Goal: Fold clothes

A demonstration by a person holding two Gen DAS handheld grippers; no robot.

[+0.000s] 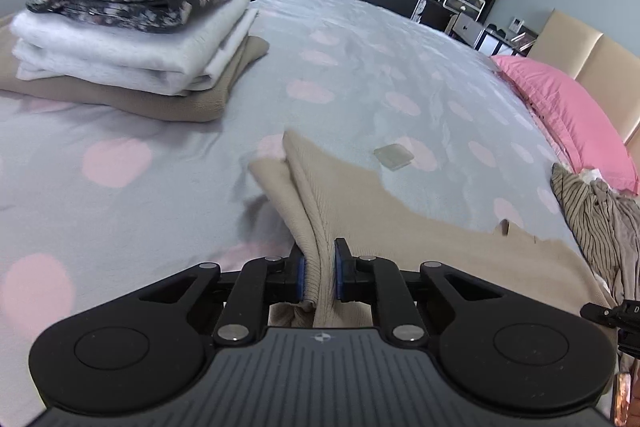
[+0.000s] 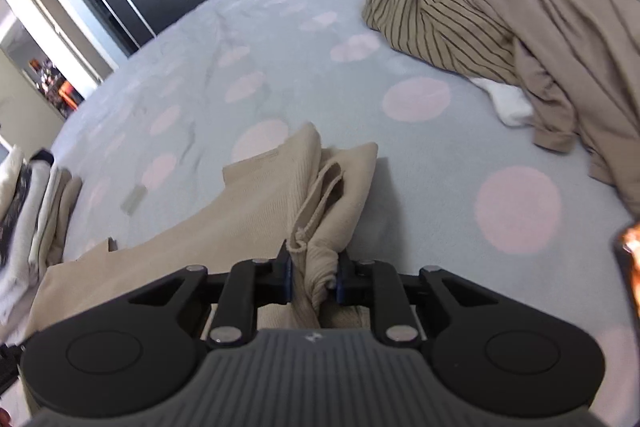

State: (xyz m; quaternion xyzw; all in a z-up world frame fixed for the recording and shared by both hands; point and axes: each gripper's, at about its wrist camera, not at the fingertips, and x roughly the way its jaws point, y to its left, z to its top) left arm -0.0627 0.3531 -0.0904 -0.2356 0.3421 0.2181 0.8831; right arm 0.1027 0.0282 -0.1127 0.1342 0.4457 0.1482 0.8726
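A: Right up against the lens, the left gripper, black body with a ribbed grey housing, and its jaws pinched in tight on a bunched edge of the beige knit garment.

B: Any lettering on that housing?

A: Only a small round emblem at the front of the grey part, no words I can read. Same on the right gripper. Nothing legible on the clothes either.

B: And the right one's jaws?

A: Nearly closed too, squeezed on a gathered fold of the same garment, a hemmed edge curling out just ahead of the pads. The cloth fills the gap between the jaws completely.

B: So where does the garment sit?

A: On the bed, grey cover with pale pink dots. From the left jaws a ribbed ridge of cloth runs forward to a folded corner, and the rest spreads flat off to the right, toward the right gripper, whose black tip peeks in at the frame's edge. In the right wrist view the fabric fans out leftward from the jaws.

B: What else is on that bed?

A: A folded stack at the far left corner: cream on top, a dark floral piece, pale grey, tan underneath. A small flat pale tag-like square lies on the cover just beyond the garment; I can't tell what it is. Toward the head end, a pink pillow, and beside it an unfolded heap, a striped olive piece and a taupe one, well apart from the beige garment.
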